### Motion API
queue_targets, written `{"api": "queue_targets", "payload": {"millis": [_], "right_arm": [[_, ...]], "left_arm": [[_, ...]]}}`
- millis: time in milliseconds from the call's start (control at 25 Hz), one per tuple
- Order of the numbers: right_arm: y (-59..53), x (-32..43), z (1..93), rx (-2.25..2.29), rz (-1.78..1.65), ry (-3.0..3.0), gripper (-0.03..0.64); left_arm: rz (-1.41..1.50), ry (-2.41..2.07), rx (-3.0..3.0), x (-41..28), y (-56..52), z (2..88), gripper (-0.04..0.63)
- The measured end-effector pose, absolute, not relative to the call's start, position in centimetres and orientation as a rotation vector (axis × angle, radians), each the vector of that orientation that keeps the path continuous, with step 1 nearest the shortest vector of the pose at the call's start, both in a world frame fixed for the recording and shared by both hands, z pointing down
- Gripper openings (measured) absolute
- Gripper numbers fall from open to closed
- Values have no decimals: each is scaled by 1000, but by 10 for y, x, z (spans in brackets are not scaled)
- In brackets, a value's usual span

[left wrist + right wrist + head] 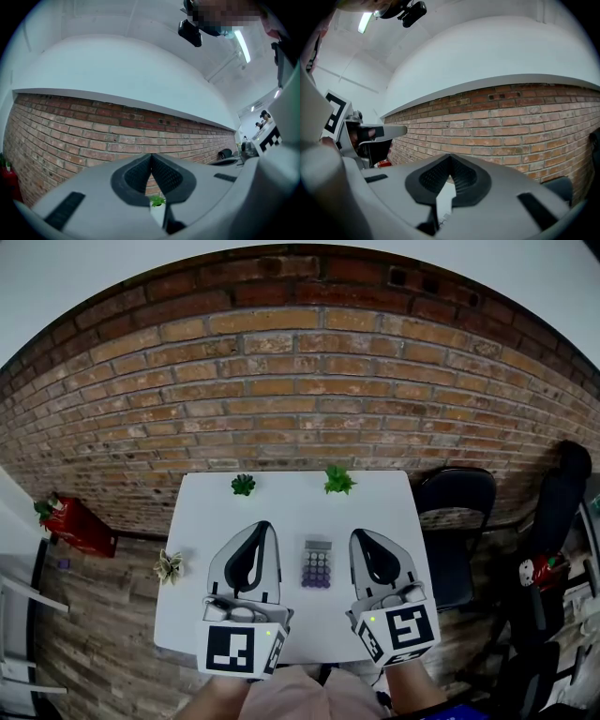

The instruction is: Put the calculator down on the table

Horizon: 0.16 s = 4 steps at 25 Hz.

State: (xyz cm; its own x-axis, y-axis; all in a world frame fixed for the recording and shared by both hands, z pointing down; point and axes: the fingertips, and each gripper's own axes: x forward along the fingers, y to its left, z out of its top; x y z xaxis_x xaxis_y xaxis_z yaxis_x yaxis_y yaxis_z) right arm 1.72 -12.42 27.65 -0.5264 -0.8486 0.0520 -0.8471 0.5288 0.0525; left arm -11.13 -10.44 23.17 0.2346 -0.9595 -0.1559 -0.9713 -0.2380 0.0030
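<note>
The calculator (317, 564) lies flat on the white table (197, 521), near the front half of the top. It sits between the two grippers and touches neither. It is a small upright rectangle with a grey body, a pale display strip at the far end and a block of purplish keys below. The key markings are too small to read.

The left gripper (264, 525) rests just to the calculator's left. Its smooth grey shells taper to ribbed black pads, which meet at the tips with nothing between them. The right gripper (357, 533), just to the calculator's right, has the same shape, and its pads are also pressed together and empty. Each gripper carries a marker cube with black-and-white squares at its near end, the left cube (239, 649) and the right cube (399, 630). The person's forearms are cut off by the lower edge of the head view.

Two small green potted plants stand at the far edge of the table, one (244, 485) to the left and one (338, 480) to the right. The left gripper view shows a plant (157, 201) only as a sliver in the gap under the closed pads. A pale, spiky ornament (169, 566) sits at the table's left edge, and its material is hard to make out.

A rough red-brown brick wall (300, 381) runs behind the table. A black chair (457, 507) stands to the right, partly hidden by the tabletop. A red fire extinguisher (73, 524) is on the floor to the left.
</note>
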Motion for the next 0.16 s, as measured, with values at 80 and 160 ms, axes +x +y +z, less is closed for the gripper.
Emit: {"api": "queue_targets", "payload": {"millis": [80,160], "right_arm": [[-124,16,278,1492,-30,-2683,-2],[-124,15,279,1494,-29,-2682,-2]], "left_arm": [[192,1876,-2394,-112,-104,232,11],[194,1875,-2394,-113,-104,233,11]]}}
